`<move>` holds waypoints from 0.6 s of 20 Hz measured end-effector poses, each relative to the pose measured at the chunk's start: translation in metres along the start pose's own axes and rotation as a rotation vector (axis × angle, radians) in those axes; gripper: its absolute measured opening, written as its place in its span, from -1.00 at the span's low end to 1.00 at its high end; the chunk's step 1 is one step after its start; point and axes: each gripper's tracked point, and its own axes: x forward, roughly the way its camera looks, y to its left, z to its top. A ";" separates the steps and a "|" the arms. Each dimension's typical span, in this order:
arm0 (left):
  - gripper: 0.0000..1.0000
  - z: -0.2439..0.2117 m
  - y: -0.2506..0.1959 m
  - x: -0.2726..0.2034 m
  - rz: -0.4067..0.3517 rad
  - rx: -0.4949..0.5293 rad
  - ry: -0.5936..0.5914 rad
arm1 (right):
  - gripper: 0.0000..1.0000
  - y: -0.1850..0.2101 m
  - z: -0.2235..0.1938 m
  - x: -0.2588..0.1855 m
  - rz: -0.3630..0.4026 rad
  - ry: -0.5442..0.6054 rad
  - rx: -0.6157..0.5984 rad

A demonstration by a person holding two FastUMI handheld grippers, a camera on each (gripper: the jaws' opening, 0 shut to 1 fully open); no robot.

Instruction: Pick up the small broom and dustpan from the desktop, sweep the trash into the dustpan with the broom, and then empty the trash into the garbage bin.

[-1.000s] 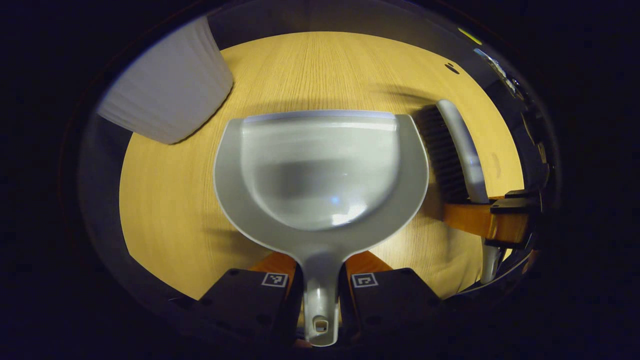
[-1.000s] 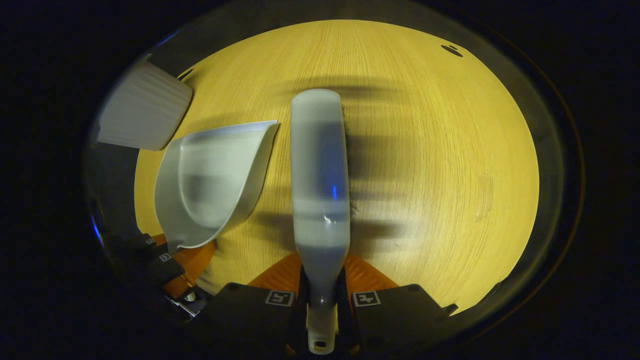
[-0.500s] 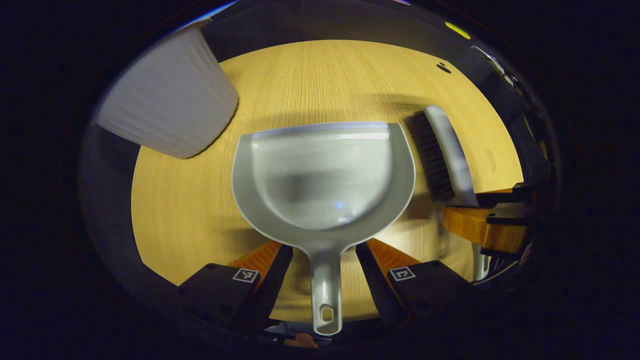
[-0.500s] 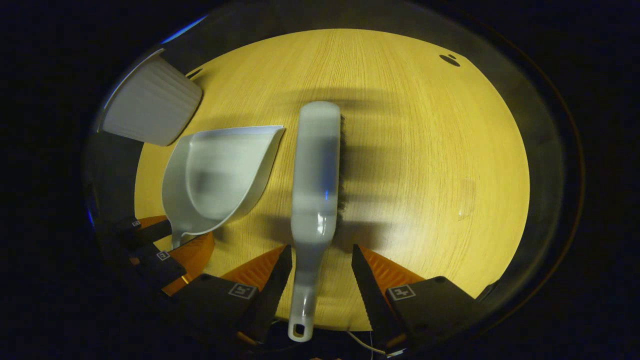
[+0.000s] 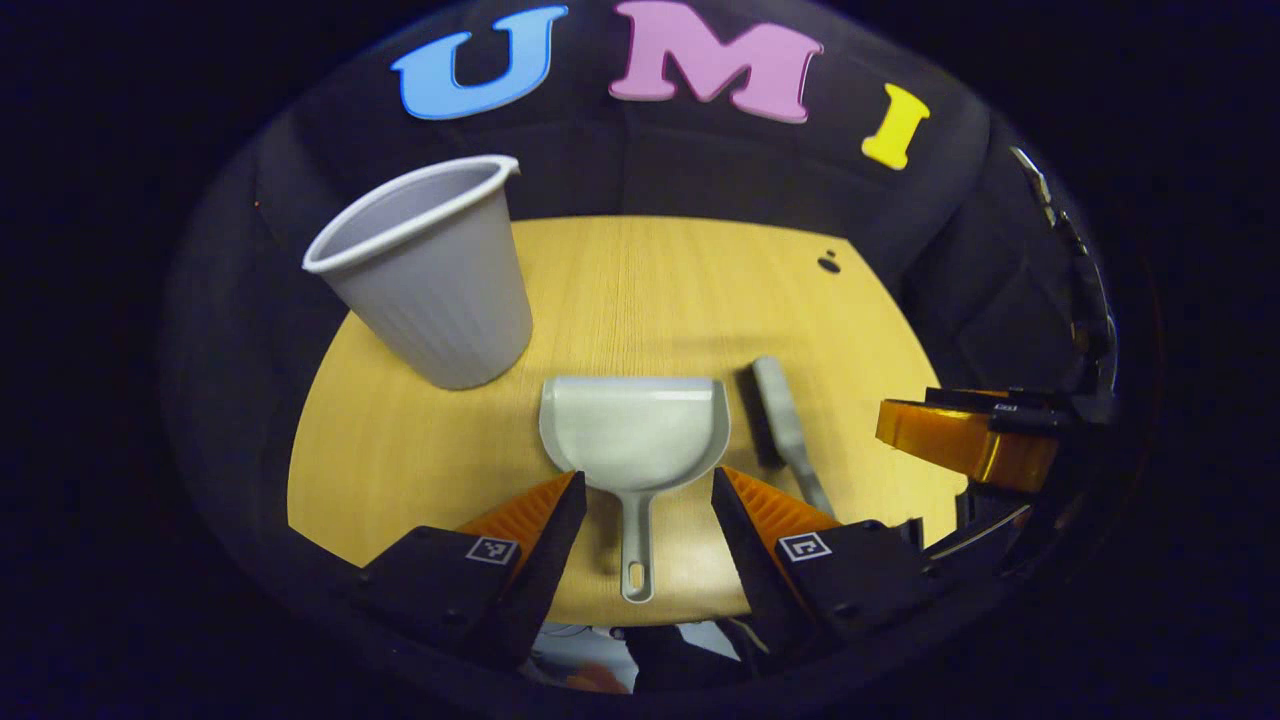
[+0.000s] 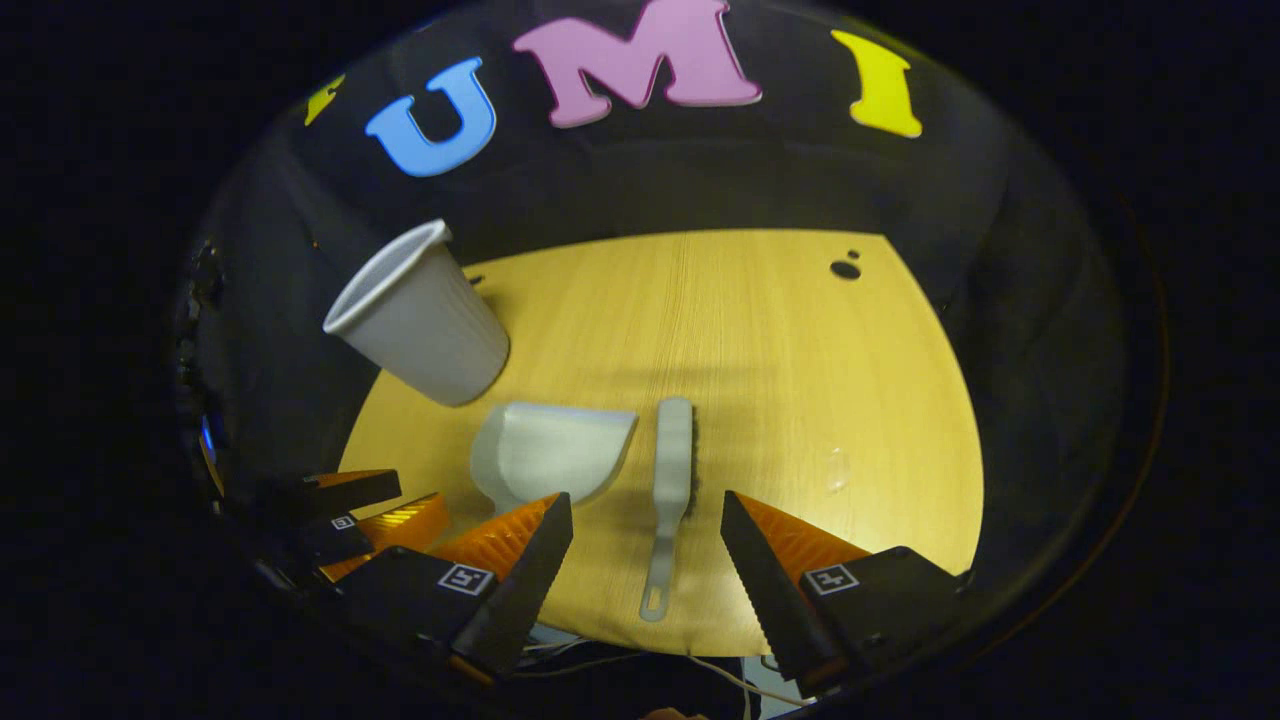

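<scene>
Both grippers have pulled back and up from the table since half a second ago, their jaws spread wide and holding nothing. The bin stands at the table's far left corner. The dustpan lies flat near the front edge, the broom just beside it on the right. The left gripper faces the dustpan, the right gripper the broom.

A staged recording booth, not a lived-in room: black cloth hangs as a wall close behind a small light wood-grain tabletop. Few props sit on it: a white ribbed bin at far left, a grey dustpan and small broom nearer.
</scene>
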 end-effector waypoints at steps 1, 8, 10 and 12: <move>0.55 0.019 0.002 -0.019 -0.016 -0.033 -0.108 | 0.92 0.001 0.020 -0.017 -0.014 -0.103 0.000; 0.45 0.068 0.009 -0.074 0.034 0.002 -0.730 | 0.90 0.032 0.114 -0.110 -0.001 -0.657 -0.088; 0.43 0.071 0.011 -0.083 0.034 0.018 -0.814 | 0.91 0.042 0.119 -0.125 0.022 -0.690 -0.087; 0.42 0.067 0.015 -0.081 0.070 0.056 -0.860 | 0.91 0.057 0.128 -0.133 0.038 -0.743 -0.096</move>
